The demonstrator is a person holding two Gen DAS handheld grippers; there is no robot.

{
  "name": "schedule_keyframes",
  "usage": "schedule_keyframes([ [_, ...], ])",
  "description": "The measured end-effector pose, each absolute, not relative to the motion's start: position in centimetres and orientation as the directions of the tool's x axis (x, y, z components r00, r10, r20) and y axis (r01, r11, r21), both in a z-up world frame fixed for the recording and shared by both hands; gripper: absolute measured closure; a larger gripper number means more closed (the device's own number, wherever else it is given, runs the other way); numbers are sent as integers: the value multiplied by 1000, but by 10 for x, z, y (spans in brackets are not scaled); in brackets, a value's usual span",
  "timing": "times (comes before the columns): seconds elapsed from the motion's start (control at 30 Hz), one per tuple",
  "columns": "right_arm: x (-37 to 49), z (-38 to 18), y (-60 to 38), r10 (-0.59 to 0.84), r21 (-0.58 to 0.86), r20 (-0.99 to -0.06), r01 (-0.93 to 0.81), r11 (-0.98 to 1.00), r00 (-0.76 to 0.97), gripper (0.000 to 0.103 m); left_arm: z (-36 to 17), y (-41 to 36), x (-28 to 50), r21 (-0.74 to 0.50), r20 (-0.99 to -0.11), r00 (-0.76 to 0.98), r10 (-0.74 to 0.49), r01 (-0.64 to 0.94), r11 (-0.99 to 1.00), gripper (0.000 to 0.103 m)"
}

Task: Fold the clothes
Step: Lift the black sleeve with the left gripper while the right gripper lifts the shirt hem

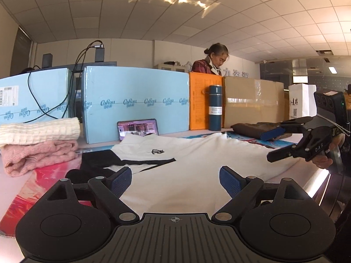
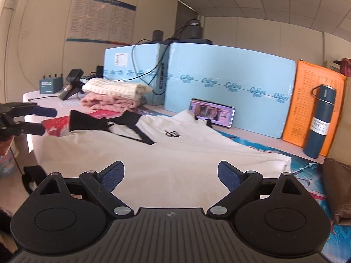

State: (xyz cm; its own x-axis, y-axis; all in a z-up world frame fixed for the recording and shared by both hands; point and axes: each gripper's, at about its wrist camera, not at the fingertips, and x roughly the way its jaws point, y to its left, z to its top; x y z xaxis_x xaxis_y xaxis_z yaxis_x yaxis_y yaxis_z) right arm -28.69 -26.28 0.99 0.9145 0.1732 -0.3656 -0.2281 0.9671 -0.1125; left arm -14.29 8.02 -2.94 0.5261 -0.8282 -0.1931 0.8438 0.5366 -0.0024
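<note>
White polo shirt, black collar and sleeve trim: spread across the desk, centre of both views, sleeve hanging off the lower-left edge in the right-wrist view.
Folded knitwear stack: left of frame.
Risk: a thin grip may lift one layer only, or drag the shirt toward the phone and flask.
Left claw: wide open, empty, above the cloth.
Right claw: likewise.

garment: white body, black sleeve and trim, small black chest emblem. folded knits: cream waffle-textured over pink cable-knit. boxes: light blue. flask: dark teal. gripper pads: blue on black.
</note>
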Motion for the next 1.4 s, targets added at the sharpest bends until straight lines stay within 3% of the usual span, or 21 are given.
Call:
schedule_keyframes([
  [0.13, -293, -8, -230, 255, -174, -461, -368, 913, 850, 8, -34, 82, -144, -23, -203, 528, -825, 839, 543, 13],
  [0.3, -295, -24, -202, 265, -296, -507, -454, 840, 820, 8, -41, 79, -140, -37, -243, 527, -815, 834, 550, 12],
  [0.43, -289, -34, -183, 271, -379, -485, -479, 792, 831, 9, -45, 81, -139, -48, -253, 526, -812, 831, 554, 12],
  [0.63, -287, -41, -160, 368, -480, -375, -518, 708, 851, 12, -43, 95, -139, -85, -215, 511, -832, 839, 537, 12],
  [0.67, -287, -41, -159, 388, -482, -365, -528, 699, 847, 17, -43, 96, -139, -92, -205, 502, -840, 845, 527, 12],
  [0.73, -285, -41, -157, 422, -479, -358, -551, 683, 833, 44, -42, 97, -139, -101, -187, 477, -859, 860, 500, 12],
  [0.77, -284, -40, -157, 436, -471, -363, -566, 677, 823, 66, -41, 97, -139, -104, -179, 462, -869, 869, 484, 12],
  [0.8, -284, -37, -159, 452, -445, -369, -581, 681, 812, 79, -41, 97, -139, -105, -171, 444, -880, 880, 464, 12],
  [0.87, -283, -31, -164, 485, -383, -378, -610, 694, 789, 88, -41, 94, -141, -109, -153, 382, -912, 910, 399, 13],
  [0.97, -278, -17, -181, 532, -215, -369, -627, 748, 762, 89, -40, 85, -150, -82, -131, 267, -955, 957, 278, 13],
  [1.17, -261, 3, -214, 567, 52, -308, -582, 812, 764, 91, -46, 59, -165, 77, -210, 269, -940, 963, 259, 13],
  [1.23, -261, 6, -219, 581, 91, -295, -583, 808, 759, 91, -48, 52, -169, 119, -224, 270, -936, 961, 249, 29],
  [1.27, -261, 7, -220, 582, 94, -293, -583, 807, 758, 91, -47, 52, -167, 117, -207, 265, -942, 962, 246, 63],
  [1.3, -262, 7, -220, 581, 90, -293, -583, 807, 759, 91, -46, 52, -165, 115, -190, 261, -947, 963, 242, 89],
  [1.37, -267, 6, -219, 579, 81, -297, -584, 807, 759, 91, -45, 53, -165, 140, -149, 287, -946, 954, 267, 93],
  [1.4, -269, 5, -219, 573, 71, -301, -582, 810, 762, 86, -44, 54, -164, 149, -128, 303, -944, 947, 284, 95],
])
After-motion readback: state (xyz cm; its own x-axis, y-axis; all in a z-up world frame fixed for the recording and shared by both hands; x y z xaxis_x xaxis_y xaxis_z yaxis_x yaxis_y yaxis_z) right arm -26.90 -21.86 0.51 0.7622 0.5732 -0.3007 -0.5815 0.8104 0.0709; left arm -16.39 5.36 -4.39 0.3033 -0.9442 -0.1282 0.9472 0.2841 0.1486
